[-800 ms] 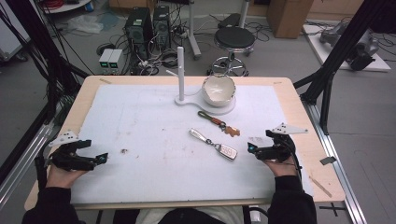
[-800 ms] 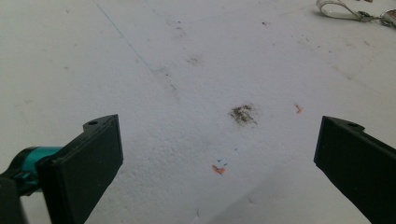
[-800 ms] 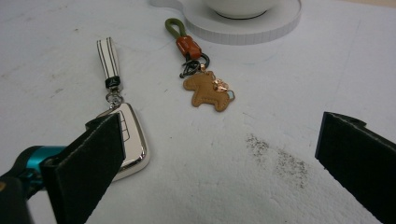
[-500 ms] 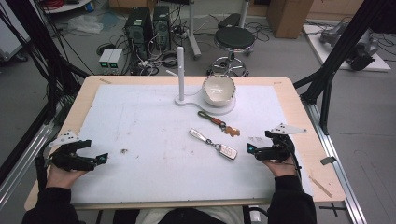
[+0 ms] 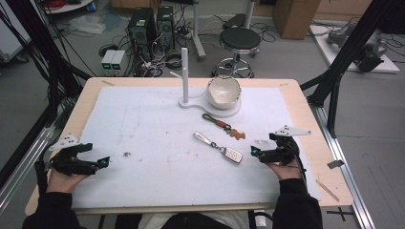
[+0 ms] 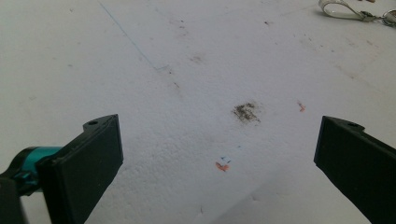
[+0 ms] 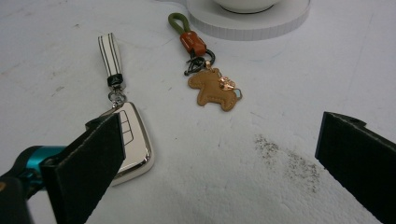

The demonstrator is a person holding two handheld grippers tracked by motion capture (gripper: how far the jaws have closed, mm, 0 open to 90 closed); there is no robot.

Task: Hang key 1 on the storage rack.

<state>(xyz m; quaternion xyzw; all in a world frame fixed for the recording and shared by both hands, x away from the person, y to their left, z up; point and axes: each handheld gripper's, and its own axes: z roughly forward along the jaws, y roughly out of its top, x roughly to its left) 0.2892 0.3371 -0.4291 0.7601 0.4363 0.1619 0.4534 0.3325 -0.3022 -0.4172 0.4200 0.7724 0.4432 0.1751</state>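
Observation:
A white car key fob (image 5: 232, 154) on a white striped strap lies on the white mat, just left of my right gripper (image 5: 256, 152). In the right gripper view the key fob (image 7: 136, 136) sits partly behind the left jaw, and my right gripper (image 7: 219, 144) stands open with bare mat between its jaws. Farther off lies a keychain (image 5: 223, 125) with a green loop (image 7: 177, 21) and a tan leather horse charm (image 7: 214, 89). My left gripper (image 5: 102, 162) rests at the mat's left edge; in its own view the left gripper (image 6: 219, 144) is open over the bare mat.
A white bowl (image 5: 223, 90) stands on a round white base (image 5: 233, 112) at the back of the mat, with an upright white post (image 5: 185, 71) beside it. A dark smudge (image 6: 246, 112) marks the mat ahead of the left gripper. The table's wooden border (image 5: 315, 143) frames the mat.

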